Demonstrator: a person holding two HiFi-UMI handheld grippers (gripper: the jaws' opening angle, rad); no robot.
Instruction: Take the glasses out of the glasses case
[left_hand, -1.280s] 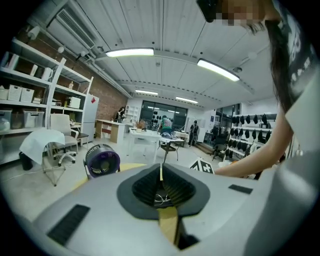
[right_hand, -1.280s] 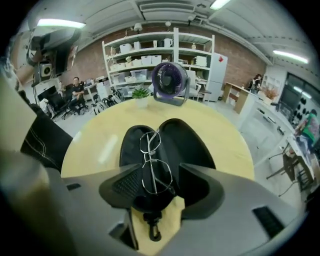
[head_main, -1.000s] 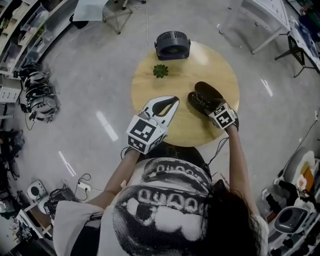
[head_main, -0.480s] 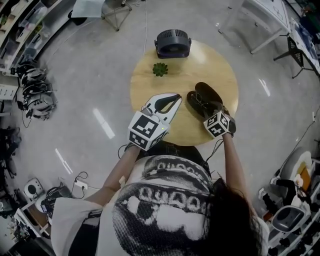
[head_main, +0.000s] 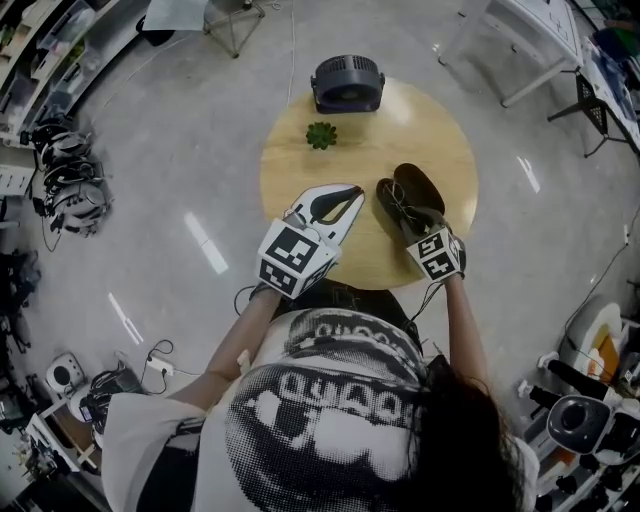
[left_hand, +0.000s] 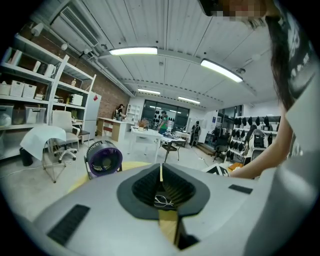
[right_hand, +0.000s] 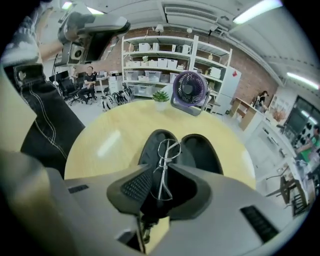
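I've got the right gripper (right_hand: 166, 164) with jaws closing, tips pinching the wire glasses (right_hand: 168, 148) near the bridge, just above the open glasses case (right_hand: 202, 152). The case lies right of centre on the round table (right_hand: 115, 135). Left gripper (left_hand: 160, 167) is pressed together on nothing, left of the case, over the table's near edge.

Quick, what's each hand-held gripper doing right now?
Left hand-held gripper: closed, empty.
Right hand-held gripper: jaws closing, pinching the glasses over the open glasses case.
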